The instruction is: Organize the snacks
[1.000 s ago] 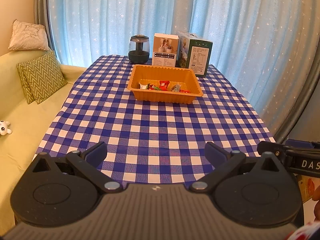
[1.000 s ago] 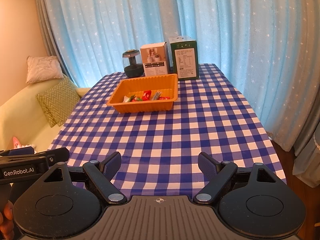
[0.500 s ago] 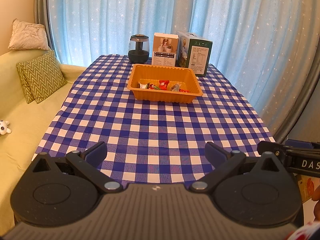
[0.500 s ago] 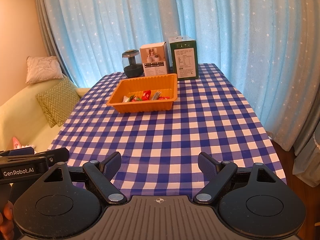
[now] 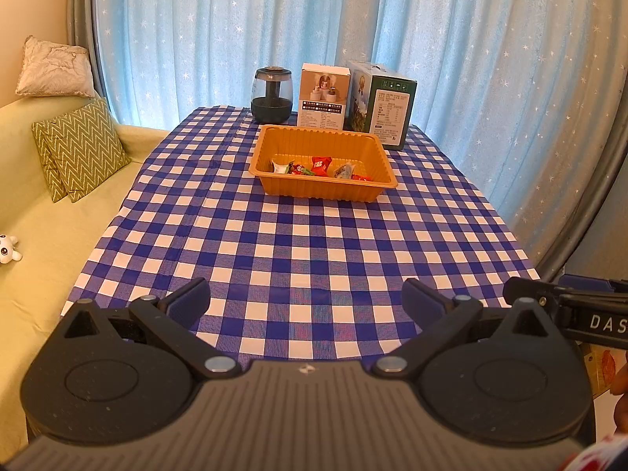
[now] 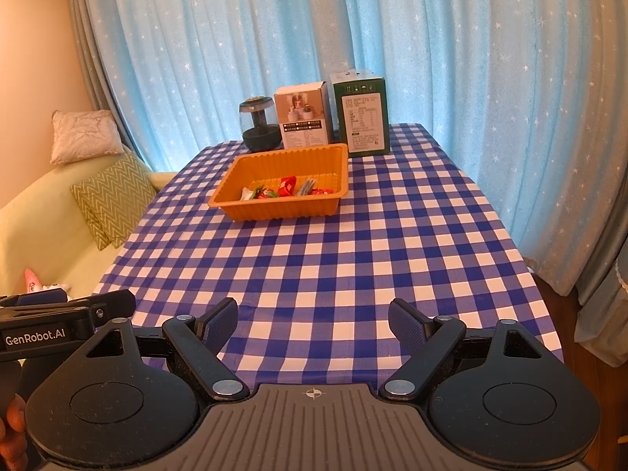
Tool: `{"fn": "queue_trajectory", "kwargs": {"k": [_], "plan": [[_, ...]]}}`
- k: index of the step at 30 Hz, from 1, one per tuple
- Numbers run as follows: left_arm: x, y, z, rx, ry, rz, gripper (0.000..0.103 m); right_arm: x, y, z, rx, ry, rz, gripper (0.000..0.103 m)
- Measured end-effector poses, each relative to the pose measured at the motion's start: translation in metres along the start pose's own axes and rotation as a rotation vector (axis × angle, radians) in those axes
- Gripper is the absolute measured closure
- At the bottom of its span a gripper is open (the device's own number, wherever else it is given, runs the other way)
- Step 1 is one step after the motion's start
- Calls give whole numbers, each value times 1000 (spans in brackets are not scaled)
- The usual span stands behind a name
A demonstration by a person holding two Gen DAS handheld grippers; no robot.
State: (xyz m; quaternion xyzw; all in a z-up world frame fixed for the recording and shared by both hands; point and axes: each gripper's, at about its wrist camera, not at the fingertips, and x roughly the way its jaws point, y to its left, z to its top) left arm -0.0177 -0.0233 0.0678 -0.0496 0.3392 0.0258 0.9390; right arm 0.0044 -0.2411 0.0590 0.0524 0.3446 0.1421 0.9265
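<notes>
- Checked tablecloth: bare from near edge to orange tray (open passage).
- Far end: jar, white box, green box in a row, just behind tray.

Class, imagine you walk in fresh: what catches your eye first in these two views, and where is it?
An orange tray of bright wrapped snacks sits toward the far end of the blue checked table. Behind it stand a dark jar, a white box and a green box, against a starry blue curtain.
</notes>
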Motion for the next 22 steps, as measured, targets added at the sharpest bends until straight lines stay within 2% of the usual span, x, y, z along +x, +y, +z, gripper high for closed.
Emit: {"fn": "queue_trajectory", "kwargs": {"k": [22], "plan": [[1, -1, 0, -2, -18, -7, 0, 0, 0, 0, 1, 0, 0, 20]]}}
